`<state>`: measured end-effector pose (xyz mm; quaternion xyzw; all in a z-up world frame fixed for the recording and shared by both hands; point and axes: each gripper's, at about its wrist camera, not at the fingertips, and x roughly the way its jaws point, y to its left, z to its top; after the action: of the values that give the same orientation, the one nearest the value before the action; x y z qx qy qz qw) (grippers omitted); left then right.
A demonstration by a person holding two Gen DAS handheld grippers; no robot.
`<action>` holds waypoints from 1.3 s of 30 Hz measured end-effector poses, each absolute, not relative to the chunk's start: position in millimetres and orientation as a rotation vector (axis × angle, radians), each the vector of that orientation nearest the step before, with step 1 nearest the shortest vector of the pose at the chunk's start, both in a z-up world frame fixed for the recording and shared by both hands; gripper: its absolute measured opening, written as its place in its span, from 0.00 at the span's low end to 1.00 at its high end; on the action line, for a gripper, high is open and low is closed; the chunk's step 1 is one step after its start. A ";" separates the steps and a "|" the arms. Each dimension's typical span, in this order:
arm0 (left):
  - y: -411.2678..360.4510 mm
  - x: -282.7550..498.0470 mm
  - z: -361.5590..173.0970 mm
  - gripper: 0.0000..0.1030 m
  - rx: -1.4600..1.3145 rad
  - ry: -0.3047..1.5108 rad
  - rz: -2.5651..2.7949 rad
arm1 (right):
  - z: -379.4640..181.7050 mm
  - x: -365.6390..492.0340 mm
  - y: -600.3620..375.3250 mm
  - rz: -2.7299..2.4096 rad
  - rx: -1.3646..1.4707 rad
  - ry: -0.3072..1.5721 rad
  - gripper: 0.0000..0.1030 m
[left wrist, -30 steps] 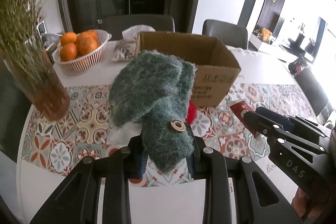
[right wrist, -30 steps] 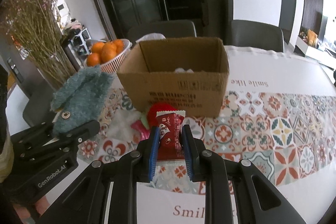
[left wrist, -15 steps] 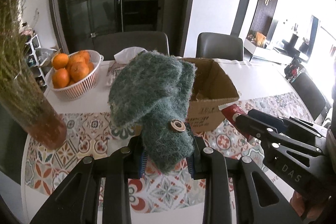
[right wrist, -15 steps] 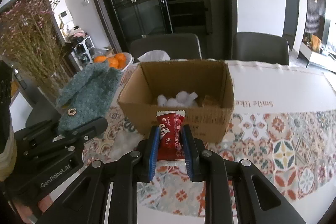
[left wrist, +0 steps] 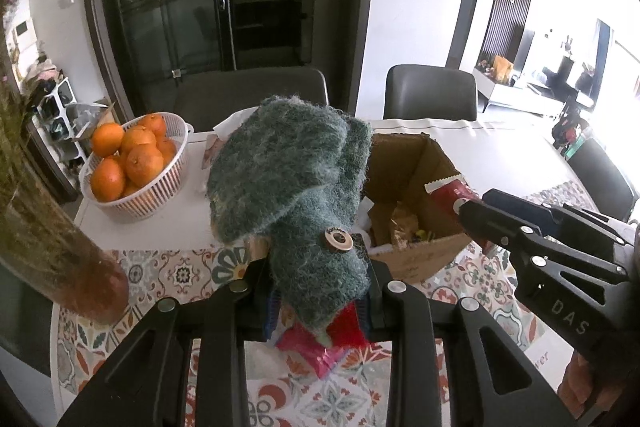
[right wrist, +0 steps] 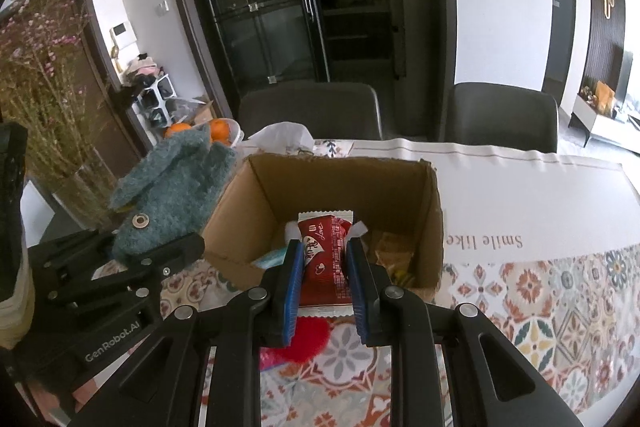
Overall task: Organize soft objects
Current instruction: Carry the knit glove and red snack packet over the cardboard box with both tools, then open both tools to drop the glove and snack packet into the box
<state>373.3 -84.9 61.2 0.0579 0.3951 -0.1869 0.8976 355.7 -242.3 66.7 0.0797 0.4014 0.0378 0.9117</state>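
My left gripper (left wrist: 318, 291) is shut on a fuzzy teal plush toy (left wrist: 292, 187) with a wooden button, held up beside the left wall of an open cardboard box (left wrist: 416, 255). From the right wrist the same plush toy (right wrist: 172, 199) shows left of the cardboard box (right wrist: 434, 223). My right gripper (right wrist: 323, 267) is shut on a red snack packet (right wrist: 322, 255), held over the box's near edge. Inside the box lie white soft bits and wrappers. A red fluffy thing (right wrist: 308, 339) and a pink packet (left wrist: 316, 351) lie on the table below the grippers.
A white basket of oranges (left wrist: 132, 167) stands at the back left. A glass vase with dried flowers (left wrist: 52, 247) is close on the left. A patterned runner (right wrist: 560, 299) covers the white table. Two grey chairs (right wrist: 500, 115) stand behind. A white bag (right wrist: 286, 137) lies behind the box.
Both grippers have moved forward and a little up toward the box with their loads. The snack packet now hangs over the box opening, and the box's inside has come into view.
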 end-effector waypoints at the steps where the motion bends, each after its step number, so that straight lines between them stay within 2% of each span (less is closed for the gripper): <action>1: -86.5 377.1 60.6 0.30 0.122 0.822 -0.389 | 65.5 359.3 -243.2 0.079 0.164 0.830 0.23; 22: -126.8 457.2 15.9 0.32 0.211 0.994 -0.404 | 7.0 439.1 -272.2 0.067 0.193 0.981 0.23; 25: -131.9 465.6 4.6 0.38 0.230 1.029 -0.401 | -0.3 444.9 -270.3 0.074 0.180 1.003 0.23; 27: -135.1 468.7 -0.6 0.49 0.242 1.046 -0.405 | -4.5 447.2 -269.7 0.080 0.170 1.014 0.24; 30: -137.0 469.3 -4.0 0.62 0.265 1.038 -0.388 | -7.0 447.8 -269.9 0.084 0.173 1.019 0.30; 34: -136.2 466.0 -1.0 0.64 0.277 1.022 -0.365 | -4.0 444.4 -272.8 0.078 0.197 1.015 0.39; 36: -133.4 464.0 2.4 0.70 0.272 1.014 -0.359 | -0.2 440.7 -273.4 0.067 0.198 1.007 0.40; 39: -130.6 456.9 11.1 0.74 0.284 0.982 -0.331 | 7.3 432.5 -274.1 0.062 0.200 0.988 0.43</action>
<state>456.9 -130.6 11.1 0.1354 0.4678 -0.1575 0.8591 432.5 -274.1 7.3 0.0959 0.4734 0.0295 0.8751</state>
